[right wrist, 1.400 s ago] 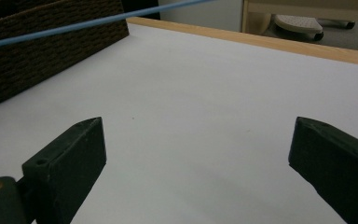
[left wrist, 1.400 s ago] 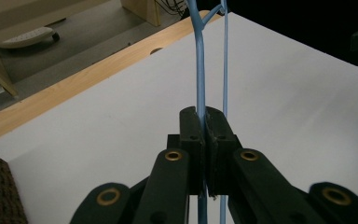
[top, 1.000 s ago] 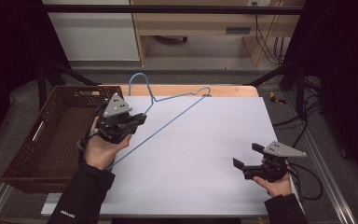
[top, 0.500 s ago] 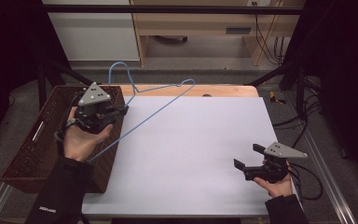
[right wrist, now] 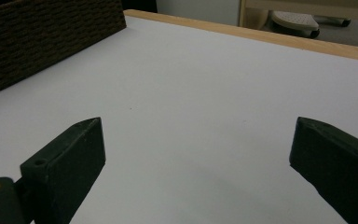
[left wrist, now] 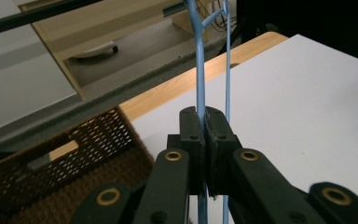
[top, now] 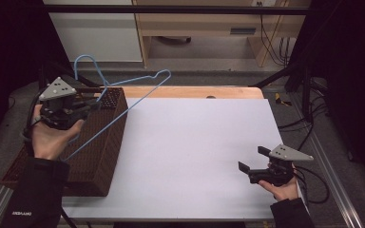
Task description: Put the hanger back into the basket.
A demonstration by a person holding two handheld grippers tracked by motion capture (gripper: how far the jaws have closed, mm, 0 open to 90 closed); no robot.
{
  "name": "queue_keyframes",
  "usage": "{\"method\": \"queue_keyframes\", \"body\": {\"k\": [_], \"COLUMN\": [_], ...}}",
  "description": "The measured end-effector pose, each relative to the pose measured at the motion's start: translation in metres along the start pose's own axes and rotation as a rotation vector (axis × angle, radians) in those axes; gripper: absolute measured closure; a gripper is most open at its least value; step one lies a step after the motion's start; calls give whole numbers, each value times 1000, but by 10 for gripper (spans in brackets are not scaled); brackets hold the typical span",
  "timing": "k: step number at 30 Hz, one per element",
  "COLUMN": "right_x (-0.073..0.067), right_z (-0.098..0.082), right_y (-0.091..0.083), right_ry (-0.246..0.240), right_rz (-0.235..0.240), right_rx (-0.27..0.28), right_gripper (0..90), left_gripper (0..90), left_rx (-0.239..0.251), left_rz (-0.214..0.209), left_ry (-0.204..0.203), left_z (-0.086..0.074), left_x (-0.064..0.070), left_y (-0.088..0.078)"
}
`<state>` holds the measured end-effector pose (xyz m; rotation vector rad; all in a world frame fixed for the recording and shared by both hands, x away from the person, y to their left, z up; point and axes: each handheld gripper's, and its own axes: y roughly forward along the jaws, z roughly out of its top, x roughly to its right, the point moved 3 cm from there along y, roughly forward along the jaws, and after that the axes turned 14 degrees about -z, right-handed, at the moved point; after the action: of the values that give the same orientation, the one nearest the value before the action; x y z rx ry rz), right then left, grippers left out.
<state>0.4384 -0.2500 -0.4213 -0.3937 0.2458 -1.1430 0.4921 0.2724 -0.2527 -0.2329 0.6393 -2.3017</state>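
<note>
A light blue wire hanger (top: 138, 99) hangs in the air, tilted, with its hook (top: 83, 59) at the back left. Its lower end reaches down over the brown woven basket (top: 100, 156) at the table's left. My left gripper (top: 94, 105) is shut on one wire of the hanger above the basket's near-right rim. In the left gripper view the jaws (left wrist: 205, 116) pinch that blue wire (left wrist: 199, 70), and a second wire runs just to the right. My right gripper (top: 253, 159) rests low at the table's front right, open, with nothing between its fingers (right wrist: 196, 154).
The white table top (top: 195, 142) stretches between the basket and the right gripper, with a wooden strip (top: 190, 91) along its far edge. A black bar and a cabinet stand beyond the table. The basket wall (right wrist: 37, 42) lies far ahead of the right gripper.
My left gripper has carried the hanger leftward and a little up, from over the white surface to above the basket. The right gripper has stayed put.
</note>
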Motion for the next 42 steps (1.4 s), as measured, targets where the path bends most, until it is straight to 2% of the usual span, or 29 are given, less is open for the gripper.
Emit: {"method": "queue_keyframes", "body": {"k": [3,7,9,14,20,32,37,42], "right_x": [0,-1,-1,-1,-1,-1,-1,-2], "right_z": [0,0,0,0,-1,-1,-1,-1], "right_y": [0,1,1,1,2,2,3,4], "right_ry": [1,2,-2,0,-9,-9,-9,-3], "right_rz": [1,4,2,2,1,1,0,1], "right_rx": [0,-1,-2,-3,-7,-12,-11,-11], "right_gripper": [38,38,38,38,37,38,38,38], "left_gripper": [875,875,875,875,875,875,875,875], "left_rx": [2,10,-8,-9,-27,-28,-42,-67], "left_rz": [12,25,37,67,96,157,173,188], "left_ry": [-27,-35,-31,-56,-77,-110,-113,-105], "left_z": [-7,-17,-22,-36,-53,-83,-95,-103], "left_x": [-10,-24,-32,-46,-57,-76,-81,-86], "left_y": [-8,-20,-27,-37,-43,-55,-60,-57]}}
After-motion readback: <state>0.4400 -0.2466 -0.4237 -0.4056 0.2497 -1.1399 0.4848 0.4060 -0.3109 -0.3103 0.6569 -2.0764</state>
